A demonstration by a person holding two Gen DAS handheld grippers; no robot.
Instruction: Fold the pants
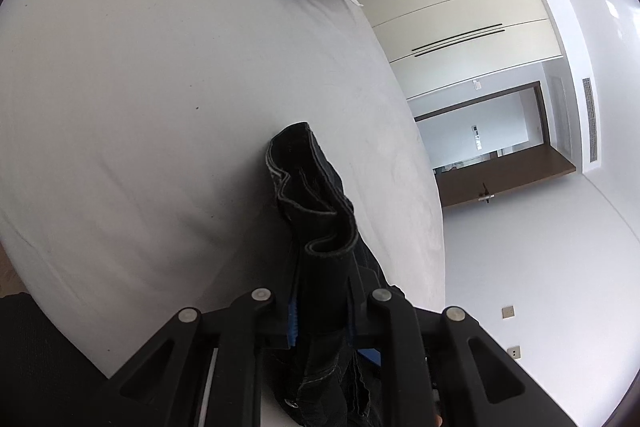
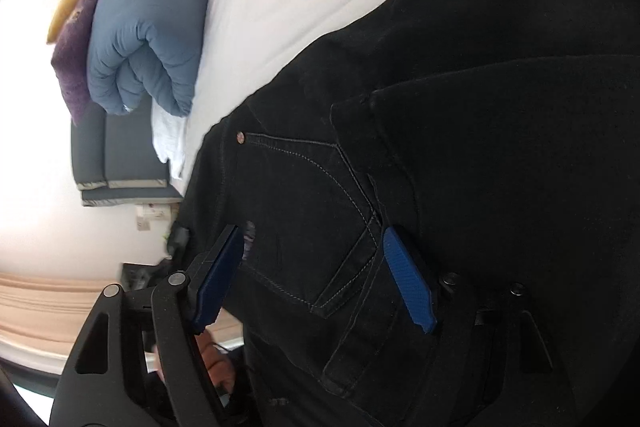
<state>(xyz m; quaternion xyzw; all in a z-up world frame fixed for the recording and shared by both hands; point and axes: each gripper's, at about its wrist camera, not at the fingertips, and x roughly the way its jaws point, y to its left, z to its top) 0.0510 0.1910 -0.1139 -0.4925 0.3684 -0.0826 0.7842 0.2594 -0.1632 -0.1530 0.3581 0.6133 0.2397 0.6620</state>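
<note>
Closest to me, my left gripper [image 1: 320,323] is clamped narrow on a bunched edge of the black denim pants [image 1: 316,211]; the blue pads [image 1: 293,323] pinch the cloth, and the gathered, stitched hem sticks forward past the fingertips, above the white bed sheet [image 1: 160,107]. No earlier view is given, so I only say the grip looks firm.

My right gripper [image 2: 320,275] stands wide, its two blue-padded fingers [image 2: 408,279] straddling the pants' stitched pocket [image 2: 320,219] near the waist without pressing it; nothing is held there. From this hand the garment spreads up and to the right in the right wrist view, so its long axis runs away from the jaws across the sheet.

I judge the coming move turns on this: the left hand already carries one end, while the right is nearest the waist and must close there before any fold.

Farther off lie a rolled blue quilted duvet [image 2: 152,23], a purple cushion [image 2: 72,59] and cream wardrobe doors [image 1: 460,7].
</note>
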